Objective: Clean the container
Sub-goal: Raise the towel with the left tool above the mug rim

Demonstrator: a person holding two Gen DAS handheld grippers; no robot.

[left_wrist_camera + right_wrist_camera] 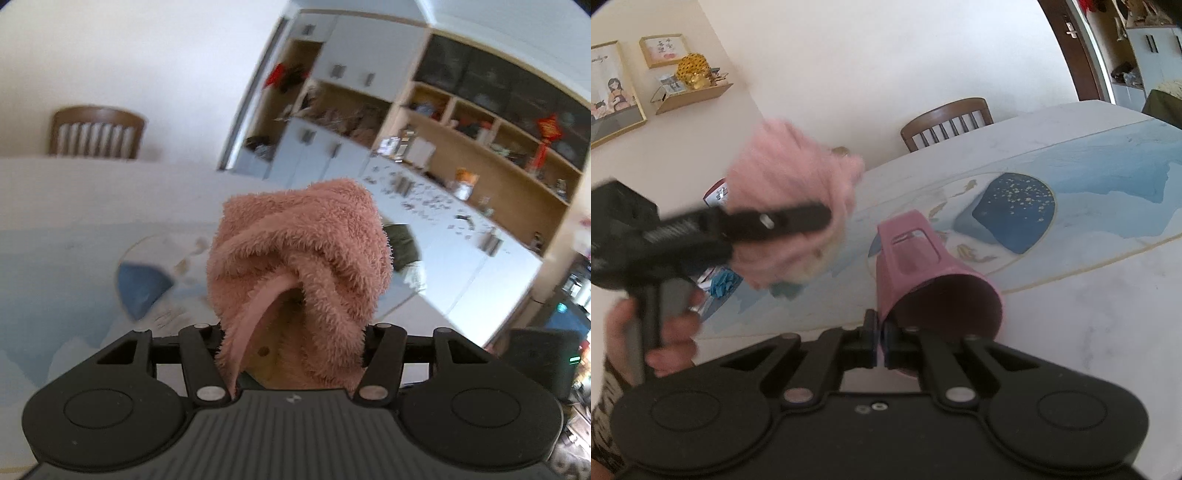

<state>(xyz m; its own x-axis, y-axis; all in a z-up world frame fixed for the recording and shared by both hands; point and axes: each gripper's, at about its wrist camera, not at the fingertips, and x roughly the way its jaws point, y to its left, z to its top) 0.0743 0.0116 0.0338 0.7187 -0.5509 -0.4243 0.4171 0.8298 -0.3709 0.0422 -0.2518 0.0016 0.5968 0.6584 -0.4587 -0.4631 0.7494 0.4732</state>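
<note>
Fluffy pink cloth (299, 258), bunched into a soft lump, is clamped between the fingers of the left gripper (291, 343). From the right wrist view the same cloth appears blurred, held up above a white table (1089, 325) printed with blue patterns. A pink plastic container (923, 273), cone-shaped with a dark open mouth and a cut-out slot in its side, is pinched at its rim by the nearly closed right gripper (881, 345). It is tilted, and seems to be lifted off the table. A hand (653, 332) is wrapped around the left gripper's handle. A wooden slatted chair (947, 122) stands beyond the table.
</note>
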